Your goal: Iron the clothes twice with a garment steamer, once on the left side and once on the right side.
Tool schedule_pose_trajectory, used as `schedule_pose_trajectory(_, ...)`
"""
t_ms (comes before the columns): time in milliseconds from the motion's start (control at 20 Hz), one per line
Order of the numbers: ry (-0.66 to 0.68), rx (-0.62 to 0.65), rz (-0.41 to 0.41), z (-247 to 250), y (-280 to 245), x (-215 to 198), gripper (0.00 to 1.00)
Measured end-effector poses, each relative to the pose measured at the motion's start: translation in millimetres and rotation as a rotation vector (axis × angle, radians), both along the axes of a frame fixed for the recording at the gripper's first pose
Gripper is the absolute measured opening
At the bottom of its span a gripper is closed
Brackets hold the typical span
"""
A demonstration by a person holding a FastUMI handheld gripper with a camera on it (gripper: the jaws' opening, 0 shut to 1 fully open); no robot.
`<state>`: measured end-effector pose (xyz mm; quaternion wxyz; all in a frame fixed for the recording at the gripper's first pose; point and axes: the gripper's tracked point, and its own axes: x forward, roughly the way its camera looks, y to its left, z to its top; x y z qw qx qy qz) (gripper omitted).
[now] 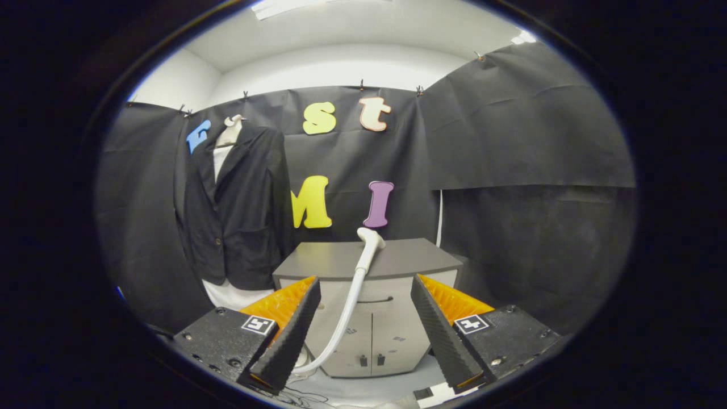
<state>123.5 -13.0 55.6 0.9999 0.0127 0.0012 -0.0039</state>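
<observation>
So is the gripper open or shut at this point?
Open: the gripper has its fingers spread wide, nothing gripped; the steamer head and hose stand beyond them.

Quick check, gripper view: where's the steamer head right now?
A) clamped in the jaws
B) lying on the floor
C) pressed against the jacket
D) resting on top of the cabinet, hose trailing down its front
D: the steamer head rests on the cabinet top with its hose running down between the open, empty jaws of the gripper; the jacket hangs apart, beside the cabinet.

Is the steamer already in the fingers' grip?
No. The fingers stand wide open, and the steamer rests on the cabinet beyond them, untouched.
</observation>
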Motion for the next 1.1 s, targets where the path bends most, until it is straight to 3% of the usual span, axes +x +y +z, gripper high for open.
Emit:
schedule_pose_trajectory(500,0.046,-0.013,0.053,49,3,220,1.00)
schedule_pose_trajectory(800,0.189,-0.035,0.065,15,8,333,1.00)
schedule_pose_trajectory(1100,0.369,-0.035,0.032,-45,-5,399,1.00)
